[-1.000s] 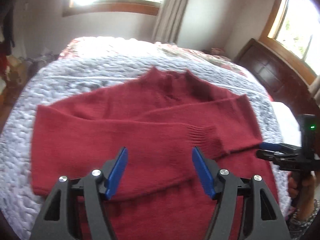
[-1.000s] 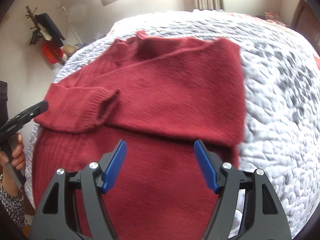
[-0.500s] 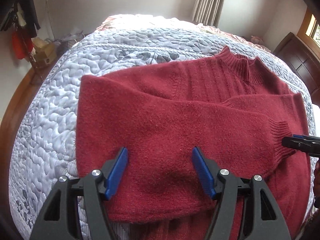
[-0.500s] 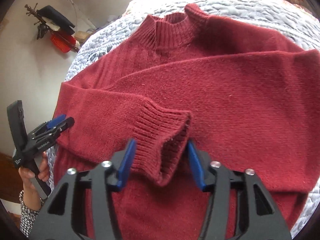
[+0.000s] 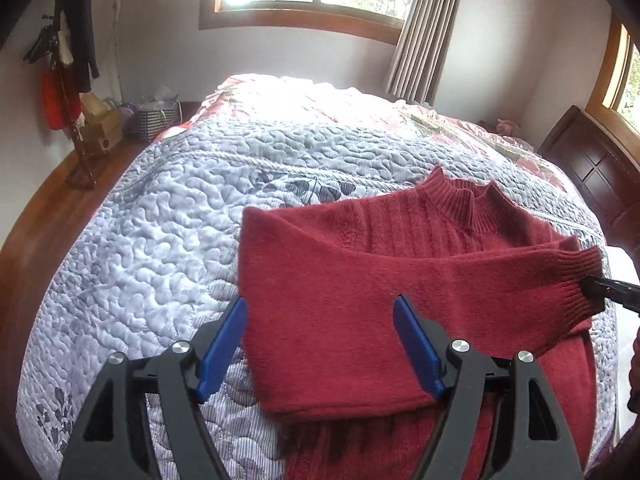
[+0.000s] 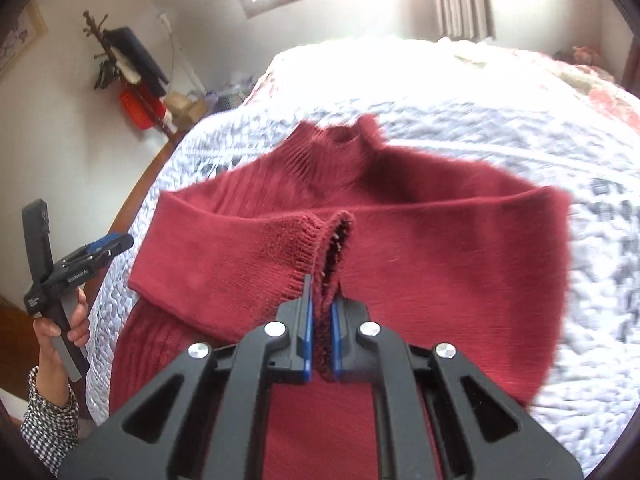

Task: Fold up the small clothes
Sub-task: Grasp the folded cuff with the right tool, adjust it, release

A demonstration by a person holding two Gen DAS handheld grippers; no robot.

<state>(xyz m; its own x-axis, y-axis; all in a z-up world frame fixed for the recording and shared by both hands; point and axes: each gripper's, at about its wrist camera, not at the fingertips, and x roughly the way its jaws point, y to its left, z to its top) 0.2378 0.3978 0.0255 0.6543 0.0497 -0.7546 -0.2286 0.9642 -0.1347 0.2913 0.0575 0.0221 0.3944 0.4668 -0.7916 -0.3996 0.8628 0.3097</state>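
Observation:
A red knit sweater (image 5: 360,300) with a ribbed high neck lies flat on the bed, one sleeve folded across its chest. My right gripper (image 6: 322,320) is shut on that sleeve's ribbed cuff (image 6: 296,248), which stands up pinched between the blue pads. In the left wrist view the same cuff (image 5: 576,280) is held at the far right by the right gripper's tip (image 5: 612,296). My left gripper (image 5: 320,344) hangs open above the sweater's left edge with nothing between its fingers. The right wrist view shows it (image 6: 96,252) in a hand, off the sweater's left side.
The sweater rests on a white and grey quilted bedspread (image 5: 160,240) with bare quilt to its left and beyond it. A coat rack (image 5: 68,60) and a basket (image 5: 154,120) stand by the far left wall. A dark wooden headboard (image 5: 592,168) is at the right.
My right gripper went from open around the cuff to shut on it, and the cuff now stands lifted. The left gripper drew back towards the sweater's left edge, still open.

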